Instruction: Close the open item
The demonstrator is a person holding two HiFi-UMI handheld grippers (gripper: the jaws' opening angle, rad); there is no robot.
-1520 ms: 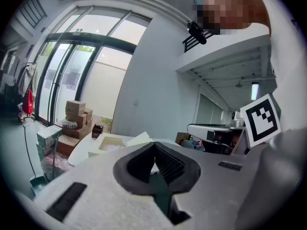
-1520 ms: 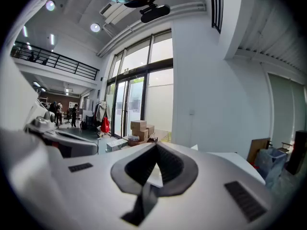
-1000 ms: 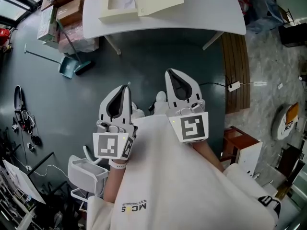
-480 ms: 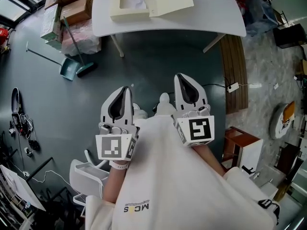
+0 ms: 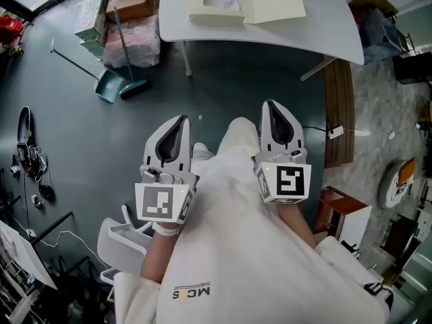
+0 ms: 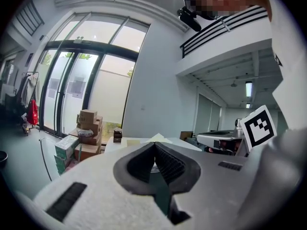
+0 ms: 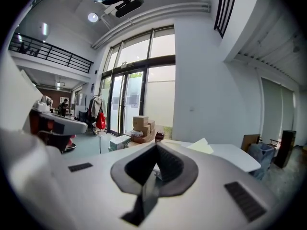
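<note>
A white table (image 5: 331, 25) carries a shallow cream box (image 5: 216, 15) toward its left end, a little back from the near edge, with its lid (image 5: 273, 2) lying open and flat beside it. The board looks light, stiff and easily dented, and the lid's free edge seems the best hold. The left gripper (image 5: 181, 119) and right gripper (image 5: 271, 104) are well short of the table, jaws together and empty.

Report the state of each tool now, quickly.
Left tool: closed, holding nothing.
Right tool: closed, holding nothing.
</note>
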